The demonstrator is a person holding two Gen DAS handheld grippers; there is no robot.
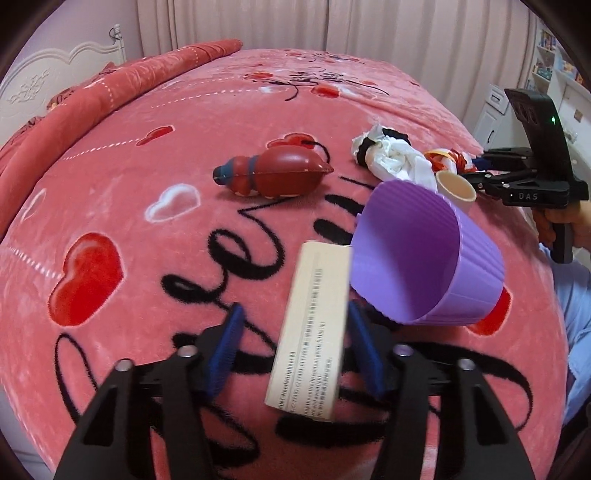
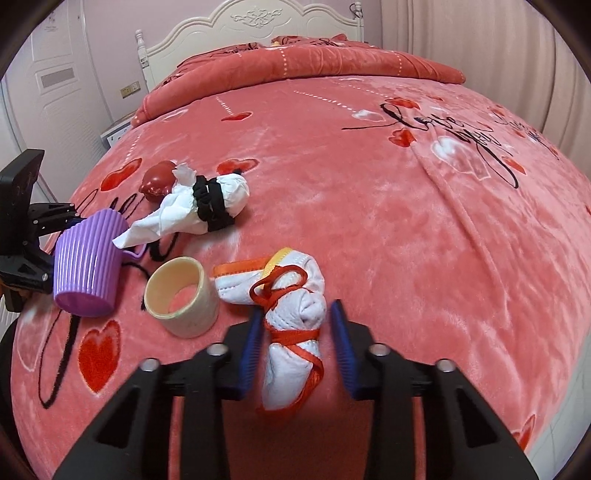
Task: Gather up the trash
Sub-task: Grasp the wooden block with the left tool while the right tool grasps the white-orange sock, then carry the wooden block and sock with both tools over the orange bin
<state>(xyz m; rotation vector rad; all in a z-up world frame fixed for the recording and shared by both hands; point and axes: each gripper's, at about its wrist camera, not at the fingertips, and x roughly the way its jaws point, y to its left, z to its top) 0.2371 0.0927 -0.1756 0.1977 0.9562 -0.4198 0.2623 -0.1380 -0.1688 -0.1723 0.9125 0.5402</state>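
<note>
A purple ribbed bin point(image 1: 424, 258) lies tipped on its side on the pink bed cover; it also shows in the right wrist view point(image 2: 86, 266). A cream cardboard box point(image 1: 312, 328) lies between the open fingers of my left gripper point(image 1: 293, 350), its far end at the bin's mouth. My right gripper point(image 2: 297, 343) is open around a white cloth bundle tied with red ribbon point(image 2: 295, 325), not closed on it. A cream tape roll point(image 2: 181, 297) lies beside it. White crumpled paper with a black band point(image 2: 199, 206) lies further back.
A dark red squishy toy point(image 1: 273, 173) lies mid-bed. The bed cover point(image 2: 406, 221) stretches far and right, with a folded quilt point(image 2: 314, 59) and white headboard point(image 2: 258, 22) at the back. A door point(image 2: 55, 74) is at left.
</note>
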